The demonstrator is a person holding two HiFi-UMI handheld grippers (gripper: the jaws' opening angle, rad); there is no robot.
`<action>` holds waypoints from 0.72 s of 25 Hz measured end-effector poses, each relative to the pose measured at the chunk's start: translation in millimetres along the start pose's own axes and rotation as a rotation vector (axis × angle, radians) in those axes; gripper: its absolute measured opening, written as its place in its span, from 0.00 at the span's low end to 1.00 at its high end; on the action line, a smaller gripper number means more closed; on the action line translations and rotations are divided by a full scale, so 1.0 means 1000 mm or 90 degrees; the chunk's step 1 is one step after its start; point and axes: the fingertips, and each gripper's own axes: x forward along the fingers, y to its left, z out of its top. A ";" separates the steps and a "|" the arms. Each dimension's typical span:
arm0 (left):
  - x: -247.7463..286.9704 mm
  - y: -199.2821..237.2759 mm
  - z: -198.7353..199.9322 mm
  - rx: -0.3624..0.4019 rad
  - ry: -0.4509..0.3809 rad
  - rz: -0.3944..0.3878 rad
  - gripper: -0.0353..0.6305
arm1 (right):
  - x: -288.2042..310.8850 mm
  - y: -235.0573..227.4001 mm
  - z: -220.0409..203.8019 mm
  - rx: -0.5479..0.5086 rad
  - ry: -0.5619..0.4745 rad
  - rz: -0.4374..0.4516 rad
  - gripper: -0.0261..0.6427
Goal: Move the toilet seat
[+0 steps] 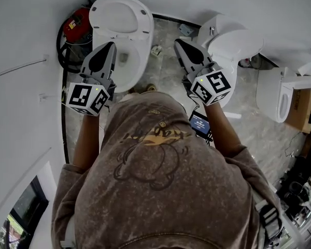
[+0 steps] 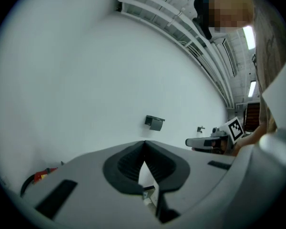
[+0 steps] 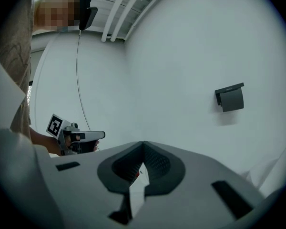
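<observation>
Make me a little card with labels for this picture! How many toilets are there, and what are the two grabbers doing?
Toilets: three
Open toilet: far left, lid up, bowl showing
Middle toilet: lid down
Third toilet: far right, partly in view
Left gripper: fingers shut, holding nothing, by the open toilet
Right gripper: fingers shut, holding nothing, by the middle toilet
Extra: red object with a black hose, left of the open toilet

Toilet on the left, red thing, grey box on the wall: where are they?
Left toilet (image 1: 145,45): head view, bowl's right rim.
Red thing (image 1: 76,26): head view, its middle.
Grey wall box (image 3: 231,99): right gripper view, its front.
</observation>
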 end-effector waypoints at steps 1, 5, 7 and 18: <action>0.000 -0.002 -0.003 0.006 -0.004 0.000 0.07 | -0.001 -0.001 -0.002 -0.003 -0.002 -0.002 0.04; 0.002 -0.007 -0.015 0.003 -0.009 -0.006 0.07 | -0.005 -0.005 -0.013 -0.002 -0.004 -0.015 0.04; 0.003 -0.010 -0.023 -0.004 -0.002 -0.008 0.07 | -0.007 -0.008 -0.018 0.002 -0.007 -0.031 0.04; 0.001 -0.001 -0.035 0.010 -0.001 0.019 0.07 | -0.001 -0.004 -0.035 -0.014 -0.008 -0.074 0.04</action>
